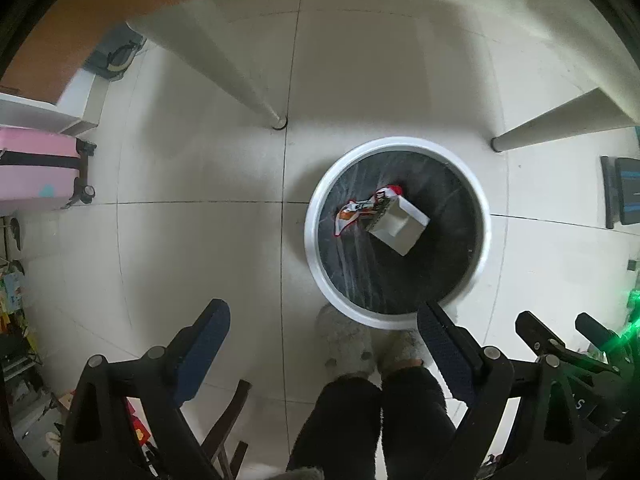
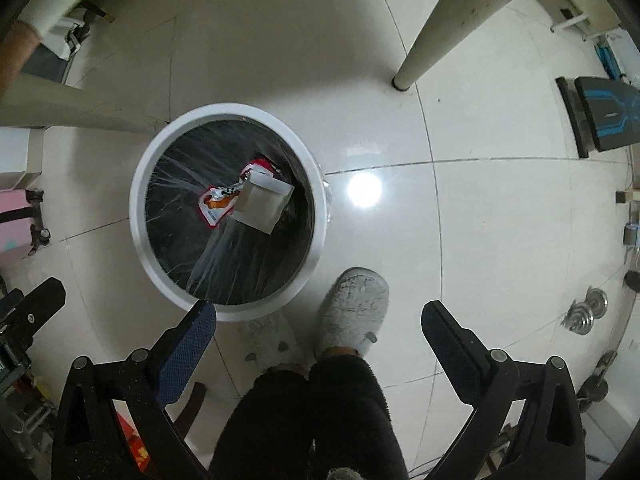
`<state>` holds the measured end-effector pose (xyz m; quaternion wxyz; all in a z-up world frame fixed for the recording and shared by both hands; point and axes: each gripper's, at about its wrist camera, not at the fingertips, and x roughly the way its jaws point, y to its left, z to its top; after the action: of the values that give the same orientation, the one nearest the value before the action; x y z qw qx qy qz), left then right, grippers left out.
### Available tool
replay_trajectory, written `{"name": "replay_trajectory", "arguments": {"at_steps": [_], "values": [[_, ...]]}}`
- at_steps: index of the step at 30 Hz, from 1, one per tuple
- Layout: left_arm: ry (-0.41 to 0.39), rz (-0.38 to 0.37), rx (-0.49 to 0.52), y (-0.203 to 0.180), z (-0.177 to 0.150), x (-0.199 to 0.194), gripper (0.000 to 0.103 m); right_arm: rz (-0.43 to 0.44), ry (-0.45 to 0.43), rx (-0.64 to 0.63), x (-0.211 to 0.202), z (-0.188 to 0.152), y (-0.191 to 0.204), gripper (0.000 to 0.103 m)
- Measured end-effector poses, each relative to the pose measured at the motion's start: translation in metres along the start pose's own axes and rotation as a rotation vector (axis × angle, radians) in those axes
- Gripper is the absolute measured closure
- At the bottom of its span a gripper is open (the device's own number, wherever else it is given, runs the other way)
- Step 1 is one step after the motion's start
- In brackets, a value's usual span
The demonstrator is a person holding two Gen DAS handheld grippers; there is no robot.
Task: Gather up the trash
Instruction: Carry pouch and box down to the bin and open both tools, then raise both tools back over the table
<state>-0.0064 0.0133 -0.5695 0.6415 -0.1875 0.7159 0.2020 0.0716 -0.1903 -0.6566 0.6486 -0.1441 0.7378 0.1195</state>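
Looking down at the white bin (image 1: 394, 312) with its black liner, there's a white box (image 1: 400, 226) and a red-orange wrapper (image 1: 356, 210) lying together at the bottom. Left gripper (image 1: 322, 356) and right gripper (image 2: 318, 352) both hang above the tile floor (image 1: 180, 240), jaws spread wide, nothing in them. Fuzzy grey slippers (image 2: 354, 312) stand just beside the bin.

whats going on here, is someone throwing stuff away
A person in grey slippers stands over a white trash bin lined with a black bag. Inside it lie a white box and a red and orange wrapper. The left hand-held gripper and the right hand-held gripper both hang open and empty above the floor, so the trash seen here is already in the bin.
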Motion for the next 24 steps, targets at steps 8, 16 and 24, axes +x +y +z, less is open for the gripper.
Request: {"name": "replay_trajectory", "arguments": {"at_steps": [8,16,24], "values": [[-0.027,-0.032,0.011,0.001,-0.014,-0.059,0.007,0.021,-0.054,-0.008,-0.079,-0.017,0.007,0.0],[-0.053,-0.069,0.009,0.013,-0.035,-0.15,0.007,0.047,-0.1,-0.023,-0.186,-0.046,0.013,0.0],[-0.151,-0.151,-0.021,0.029,-0.047,-0.275,0.0,0.12,-0.148,0.036,-0.321,-0.066,0.005,0.0]]}}
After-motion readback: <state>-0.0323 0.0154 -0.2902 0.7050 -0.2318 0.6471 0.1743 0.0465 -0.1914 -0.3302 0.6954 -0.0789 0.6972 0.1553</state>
